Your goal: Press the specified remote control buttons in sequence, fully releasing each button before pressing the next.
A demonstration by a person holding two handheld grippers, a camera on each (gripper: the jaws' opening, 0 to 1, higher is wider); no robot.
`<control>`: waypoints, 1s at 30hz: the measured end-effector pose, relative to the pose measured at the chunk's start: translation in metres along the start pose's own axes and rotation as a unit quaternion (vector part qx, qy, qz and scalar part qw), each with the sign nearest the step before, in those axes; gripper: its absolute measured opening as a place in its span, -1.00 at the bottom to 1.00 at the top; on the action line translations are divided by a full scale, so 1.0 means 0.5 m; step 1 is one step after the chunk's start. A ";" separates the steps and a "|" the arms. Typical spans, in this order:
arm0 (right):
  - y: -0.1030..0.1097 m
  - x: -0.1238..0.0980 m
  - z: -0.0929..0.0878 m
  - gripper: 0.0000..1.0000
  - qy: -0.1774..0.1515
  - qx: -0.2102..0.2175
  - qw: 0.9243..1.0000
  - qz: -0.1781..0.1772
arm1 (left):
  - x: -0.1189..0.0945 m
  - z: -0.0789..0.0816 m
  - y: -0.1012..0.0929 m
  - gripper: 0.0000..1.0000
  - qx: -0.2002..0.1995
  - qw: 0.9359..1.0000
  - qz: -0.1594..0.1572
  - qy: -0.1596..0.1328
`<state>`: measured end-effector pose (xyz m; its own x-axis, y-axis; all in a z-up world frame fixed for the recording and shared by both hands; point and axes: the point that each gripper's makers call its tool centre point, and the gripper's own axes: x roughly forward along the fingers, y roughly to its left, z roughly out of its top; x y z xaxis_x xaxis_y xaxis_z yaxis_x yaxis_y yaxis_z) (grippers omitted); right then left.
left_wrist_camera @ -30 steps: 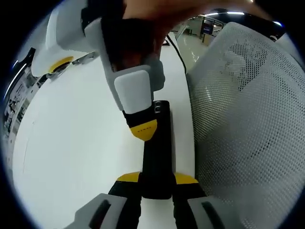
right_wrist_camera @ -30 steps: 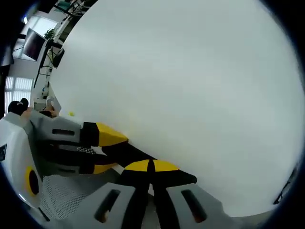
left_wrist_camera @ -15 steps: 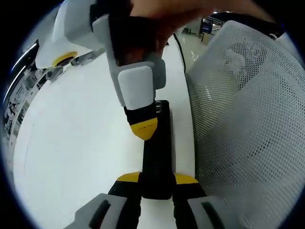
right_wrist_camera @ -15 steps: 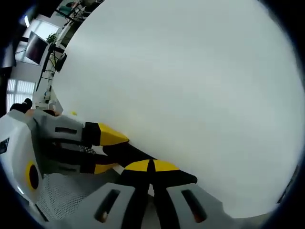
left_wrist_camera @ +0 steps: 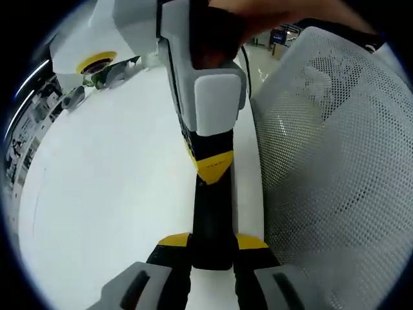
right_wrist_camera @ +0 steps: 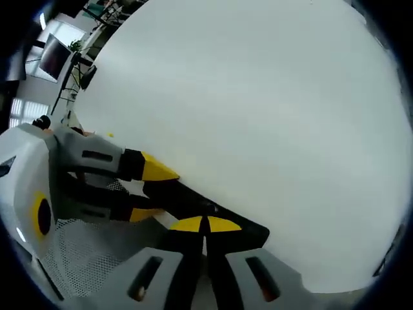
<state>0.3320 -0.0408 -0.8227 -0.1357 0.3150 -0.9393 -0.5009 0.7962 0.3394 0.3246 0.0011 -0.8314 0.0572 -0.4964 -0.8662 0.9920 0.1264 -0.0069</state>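
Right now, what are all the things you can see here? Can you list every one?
Slim black rectangular remote control: one, black, lying on the table, its near end between the left gripper's jaws.
Flat white table: one, white, under the remote control.
White perforated mesh basket: one, white, at the right of the left gripper view, beside the remote control.
Left gripper: one, grey with yellow tips, shut on the remote control.
Right gripper: one, grey with yellow tips, jaws together, its tips on or just above the remote control; whether they touch cannot be told.
Person's hand: one, at the top of the left gripper view, holding the right gripper.
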 end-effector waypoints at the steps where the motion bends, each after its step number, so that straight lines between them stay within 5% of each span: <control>1: -0.001 0.001 -0.002 -1.00 0.001 -0.002 1.000 -0.003 | 0.000 0.000 0.000 -0.52 0.000 1.000 0.000 0.000; 11: 0.001 0.003 0.002 -1.00 -0.004 -0.002 1.000 -0.006 | 0.000 0.000 -0.001 -0.52 0.000 1.000 0.001 0.002; 22: 0.001 0.004 0.001 -1.00 -0.039 -0.044 0.997 -0.049 | 0.000 0.000 -0.001 -0.52 0.002 1.000 0.001 0.003; 30: -0.001 0.002 -0.001 -1.00 -0.043 -0.023 0.998 -0.036 | -0.001 0.000 -0.001 -0.52 0.003 1.000 0.002 0.003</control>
<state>0.3316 -0.0410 -0.8239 -0.0241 0.3025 -0.9528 -0.5459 0.7945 0.2661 0.3241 0.0012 -0.8310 0.0595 -0.4910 -0.8691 0.9924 0.1234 -0.0017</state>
